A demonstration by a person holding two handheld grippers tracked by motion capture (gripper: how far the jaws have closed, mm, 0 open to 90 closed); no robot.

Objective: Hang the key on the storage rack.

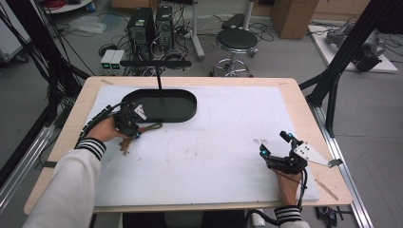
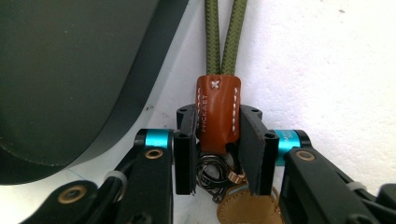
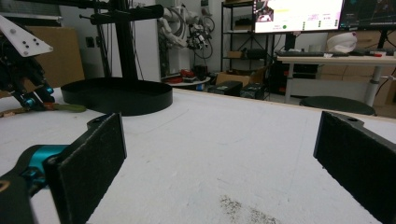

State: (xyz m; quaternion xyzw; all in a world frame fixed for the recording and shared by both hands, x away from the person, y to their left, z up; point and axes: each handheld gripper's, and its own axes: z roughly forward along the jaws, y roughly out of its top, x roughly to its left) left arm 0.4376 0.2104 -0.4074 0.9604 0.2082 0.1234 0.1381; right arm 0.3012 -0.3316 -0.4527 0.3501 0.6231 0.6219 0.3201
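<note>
1. Now the left gripper [image 2: 217, 156] has its jaws drawn in on the brown leather tab [image 2: 218, 112] of a keychain; both pads press its sides.
2. Beyond the jaws, the keychain's green cord [image 2: 223, 37] runs away across the white mat [image 2: 317, 70].
3. Behind the tab, close to the gripper's body, sit metal rings [image 2: 211, 170] and a tan leather disc [image 2: 247, 210].
4. Just left of the jaws lies the black oval tray [image 2: 70, 70].
5. Well apart, the right gripper [image 1: 275, 151] rests on the mat, jaws wide with nothing between them.
</note>
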